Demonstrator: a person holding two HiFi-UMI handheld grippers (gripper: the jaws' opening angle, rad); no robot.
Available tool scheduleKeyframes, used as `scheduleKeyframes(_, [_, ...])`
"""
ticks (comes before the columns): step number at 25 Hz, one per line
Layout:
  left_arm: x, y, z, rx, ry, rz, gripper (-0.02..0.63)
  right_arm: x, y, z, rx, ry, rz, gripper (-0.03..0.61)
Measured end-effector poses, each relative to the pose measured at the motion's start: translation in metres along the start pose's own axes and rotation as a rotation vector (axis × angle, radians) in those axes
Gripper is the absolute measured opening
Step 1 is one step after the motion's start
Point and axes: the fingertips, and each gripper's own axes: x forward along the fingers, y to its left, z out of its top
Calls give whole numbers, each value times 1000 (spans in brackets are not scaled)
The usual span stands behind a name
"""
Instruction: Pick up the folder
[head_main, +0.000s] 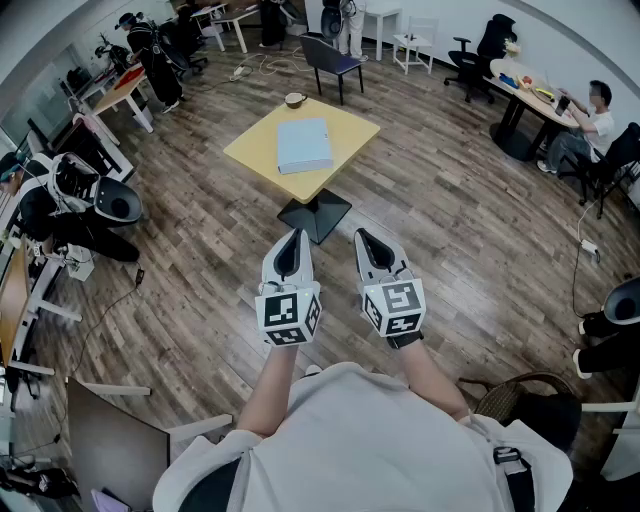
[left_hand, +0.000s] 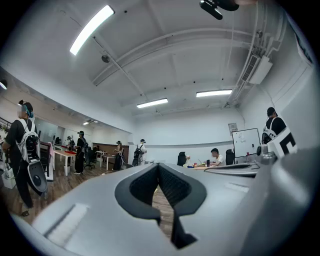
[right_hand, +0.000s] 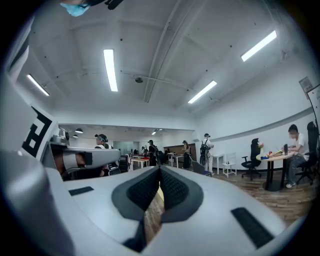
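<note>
folder (head_main: 303, 145) lies on yellow table (head_main: 255, 140), both grippers closed.

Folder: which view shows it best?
The head view. The folder lies flat on the yellow table, unobstructed and seen whole from above. The left and right gripper views look level across the room, and neither shows the folder.

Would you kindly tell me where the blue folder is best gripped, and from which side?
Probably its near edge, approached from the person's side. The folder lies flat and thin on the yellow table, so only an edge offers a pinch; a bowl sits beyond the far side.
</note>
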Motion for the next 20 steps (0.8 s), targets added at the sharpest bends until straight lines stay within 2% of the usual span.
scheduleKeyframes(5, [-4, -27, -11, 3, 25, -30, 11, -14, -19, -3, 44, -14, -27, 12])
scheduleKeyframes(9, [6, -30, -24, 5, 51, -34, 11, -8, -26, -9, 46, -9, -27, 12])
scheduleKeyframes(15, [44, -10, -37, 23, 45, -22, 11, 31, -45, -27, 56, 15, -32, 12])
scheduleKeyframes(20, [98, 40, -54, 32, 60, 35, 10, 95, -58, -30, 40, 21, -21, 12])
